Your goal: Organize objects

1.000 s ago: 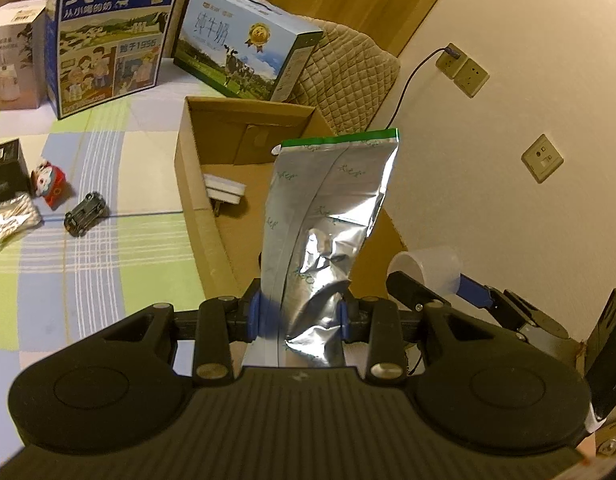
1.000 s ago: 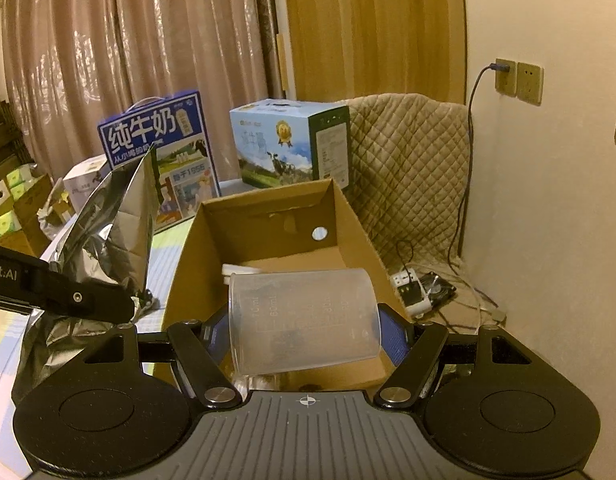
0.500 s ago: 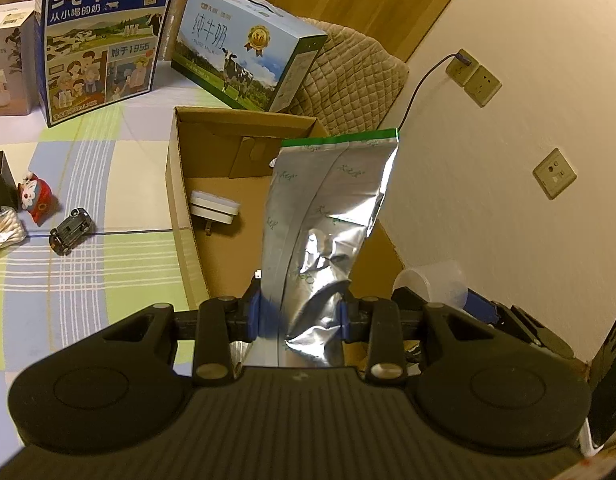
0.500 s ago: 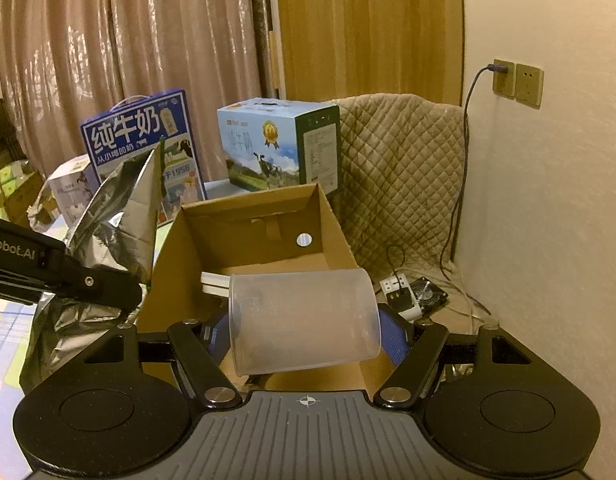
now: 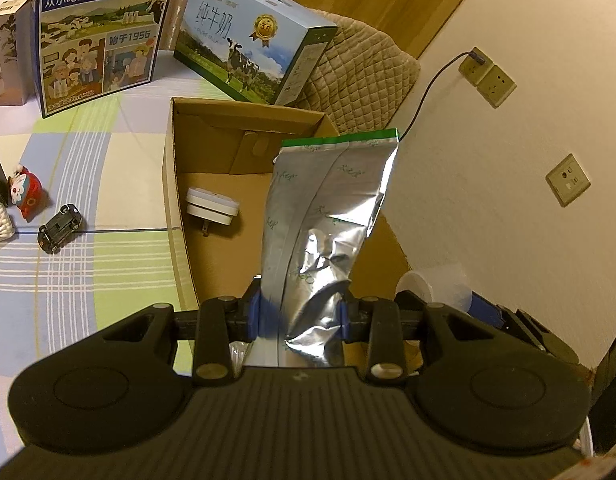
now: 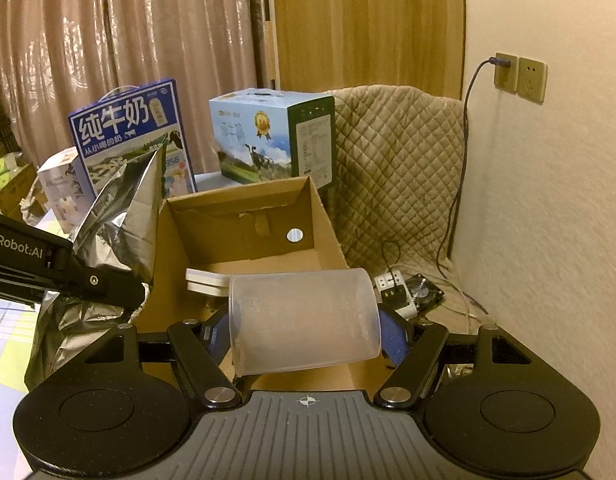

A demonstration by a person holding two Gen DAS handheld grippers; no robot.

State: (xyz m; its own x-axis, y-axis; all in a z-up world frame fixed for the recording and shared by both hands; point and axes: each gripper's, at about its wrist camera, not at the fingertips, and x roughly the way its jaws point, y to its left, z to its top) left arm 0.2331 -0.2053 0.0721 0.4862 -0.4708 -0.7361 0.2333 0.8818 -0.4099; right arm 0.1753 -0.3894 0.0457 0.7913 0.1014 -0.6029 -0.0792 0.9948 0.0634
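toy car (image 5: 60, 228): small and dark, on the checked surface (image 5: 88, 264) left of the box; a red and white figurine (image 5: 26, 194) just beside it
cardboard box (image 5: 176, 216): open-topped, brown, its left wall running toward the camera; inside, a white plug adapter (image 5: 211, 211) lies near the left wall, with bare floor across the rest
foil pouch (image 5: 327, 216): silver, creased low down, green strip along its top edge; upright and leaning slightly right, above the box's near end
left tool (image 5: 300, 316): narrow, blue pads pinched on the lower part of the foil pouch
milk cartons: two printed boxes beyond the far wall, a dark blue one (image 6: 128, 136) left and a pale blue one (image 6: 268, 136) right
measuring cup (image 6: 304, 320): translucent plastic, faint printed marks, lying on its side over the near right part of the box
right tool (image 6: 308, 330): spread wide, gripping the measuring cup by its sides
wall (image 6: 547, 200): close on the right; a power strip (image 6: 395, 290) and cables on the floor below
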